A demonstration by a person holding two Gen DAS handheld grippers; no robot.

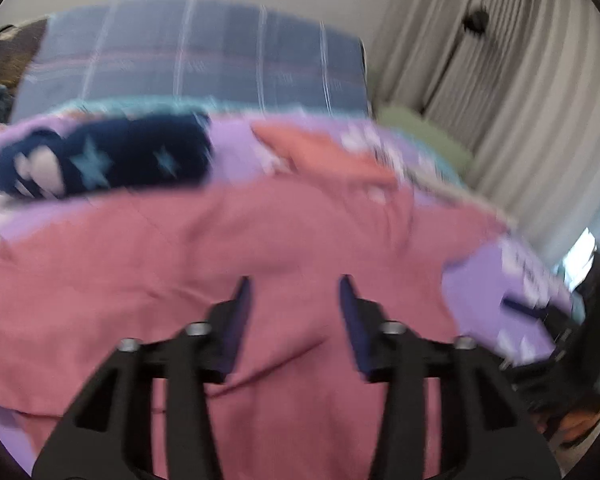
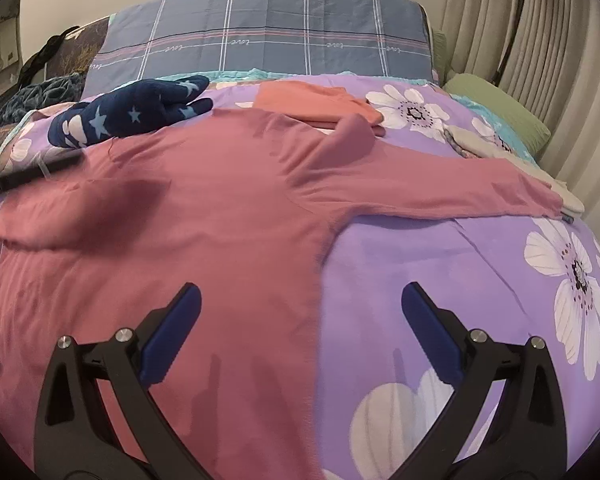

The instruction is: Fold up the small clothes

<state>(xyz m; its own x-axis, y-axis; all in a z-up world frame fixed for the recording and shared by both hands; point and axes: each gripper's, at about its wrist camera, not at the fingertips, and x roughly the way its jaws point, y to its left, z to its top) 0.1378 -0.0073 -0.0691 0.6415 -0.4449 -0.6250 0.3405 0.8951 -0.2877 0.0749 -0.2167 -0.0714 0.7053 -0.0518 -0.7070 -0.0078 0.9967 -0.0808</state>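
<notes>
Right wrist view shows the right tongs (image 2: 300, 312) spread wide and empty, above the side edge of the soft pink long-sleeved top (image 2: 204, 216) lying flat on the purple flowery bed cover (image 2: 440, 264). One sleeve stretches far ahead to their right. The left tongs (image 1: 294, 316) hang half open over pink cloth, gripping nothing. I think it is best to pinch just the sleeve end and fold it straight across.

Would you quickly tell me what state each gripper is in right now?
Left gripper: open, nothing between its fingers, above the pink shirt.
Right gripper: open wide, holding nothing, over the shirt's edge.
</notes>
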